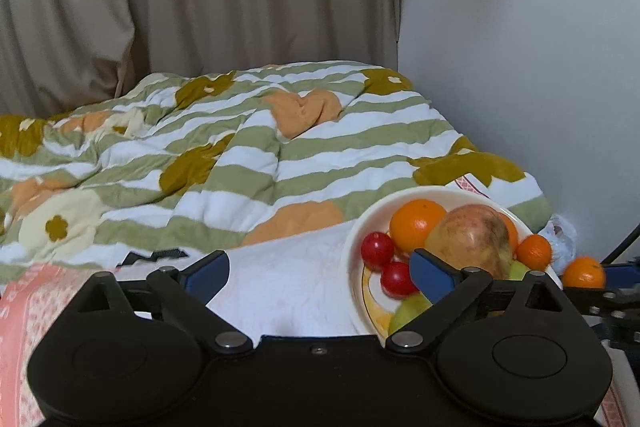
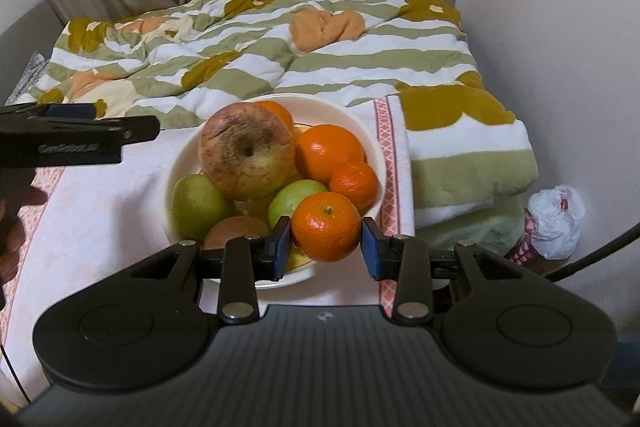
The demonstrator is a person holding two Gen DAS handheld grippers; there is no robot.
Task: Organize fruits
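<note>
Left gripper (image 1: 320, 273): matte black linkage, silver pivot screws; right gripper (image 2: 325, 243): black, ribbed housing; blue-padded jaws.

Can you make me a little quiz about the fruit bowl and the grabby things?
1. True or false: the right hand-held gripper holds a mandarin.
2. Which fruit sits highest on the pile in the bowl? A) the big apple B) a green apple C) a red plum
3. Fill in: the left hand-held gripper has its jaws ____ with nothing between them.

Key: 1 true. 2 A. 3 open.
</note>
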